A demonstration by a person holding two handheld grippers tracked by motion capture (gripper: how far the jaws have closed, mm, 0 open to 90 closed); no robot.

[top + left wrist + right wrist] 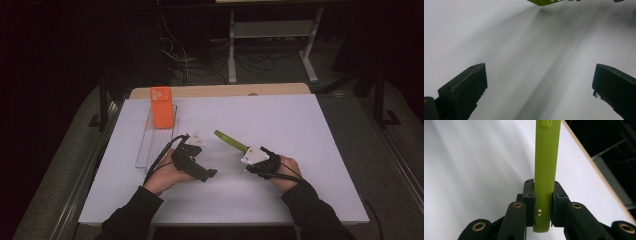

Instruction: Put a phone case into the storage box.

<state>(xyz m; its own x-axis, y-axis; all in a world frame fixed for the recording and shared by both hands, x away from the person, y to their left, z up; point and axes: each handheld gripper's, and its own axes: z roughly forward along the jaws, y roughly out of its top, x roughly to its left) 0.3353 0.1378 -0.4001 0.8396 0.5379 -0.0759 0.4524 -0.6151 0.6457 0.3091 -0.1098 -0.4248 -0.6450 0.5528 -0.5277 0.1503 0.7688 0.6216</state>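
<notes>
While left tool (pixel 212 173) gapes empty: right tool (pixel 544 195) clenched on green phone case (pixel 546 170).

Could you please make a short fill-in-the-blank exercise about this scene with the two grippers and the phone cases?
1. The right gripper is shut on the ____ phone case.
2. The orange phone case stands in a clear ____ near the table's far left corner.
3. The left gripper has its jaws ____, with nothing between them.

Missing words: green; rack; open
</notes>
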